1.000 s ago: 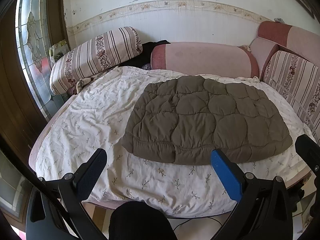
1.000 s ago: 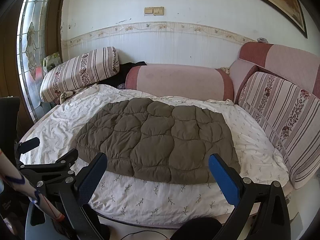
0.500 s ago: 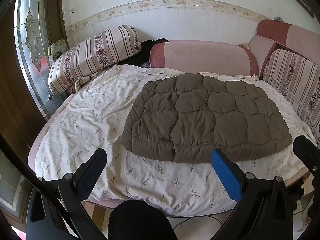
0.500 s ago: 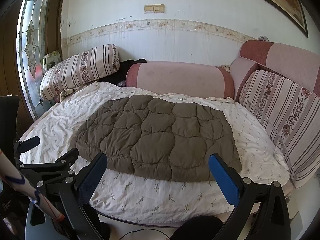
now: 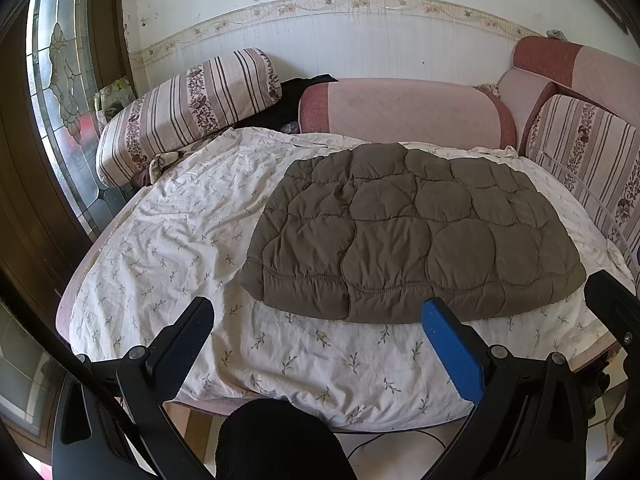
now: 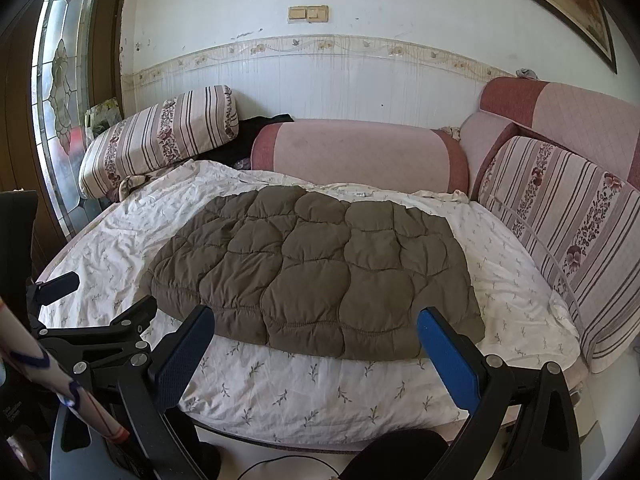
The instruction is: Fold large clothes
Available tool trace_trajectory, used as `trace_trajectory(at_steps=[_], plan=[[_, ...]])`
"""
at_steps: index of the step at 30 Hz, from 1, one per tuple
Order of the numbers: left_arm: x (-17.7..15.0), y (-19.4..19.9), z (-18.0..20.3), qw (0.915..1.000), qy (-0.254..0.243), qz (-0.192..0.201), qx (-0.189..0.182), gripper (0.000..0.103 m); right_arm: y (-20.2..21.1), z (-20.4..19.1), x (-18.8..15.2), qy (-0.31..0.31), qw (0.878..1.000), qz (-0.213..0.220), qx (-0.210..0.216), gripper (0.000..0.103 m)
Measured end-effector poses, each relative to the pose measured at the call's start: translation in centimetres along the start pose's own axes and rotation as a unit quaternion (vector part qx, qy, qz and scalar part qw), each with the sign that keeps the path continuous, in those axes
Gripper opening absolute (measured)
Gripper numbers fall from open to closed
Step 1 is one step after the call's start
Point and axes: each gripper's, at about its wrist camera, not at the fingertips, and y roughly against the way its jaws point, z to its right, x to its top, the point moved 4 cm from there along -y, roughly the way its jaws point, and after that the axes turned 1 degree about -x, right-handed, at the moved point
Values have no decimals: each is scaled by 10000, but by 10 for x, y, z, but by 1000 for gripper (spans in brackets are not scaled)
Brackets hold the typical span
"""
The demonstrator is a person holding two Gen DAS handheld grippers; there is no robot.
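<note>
Lying flat at the centre of the frame on the bed, the brown quilted jacket is spread ready for folding. Both the left tongs and right tongs hang released before its near hem, grasping nothing.

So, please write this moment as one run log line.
phase: approach | left gripper: open, empty | right gripper: open, empty | brown quilted jacket: flat on bed sheet, untouched
</note>
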Motion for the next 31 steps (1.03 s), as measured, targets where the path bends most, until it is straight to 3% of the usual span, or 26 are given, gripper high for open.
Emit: trace_trajectory(at_steps=[25, 31], plan=[[-9, -3, -3, 10000, -33, -44, -34, 103, -6, 2, -6, -10, 9999, -105, 27, 103], [-12, -2, -7, 9997, 45, 96, -222, 103, -12, 5, -7, -67, 9998, -197, 80, 103]])
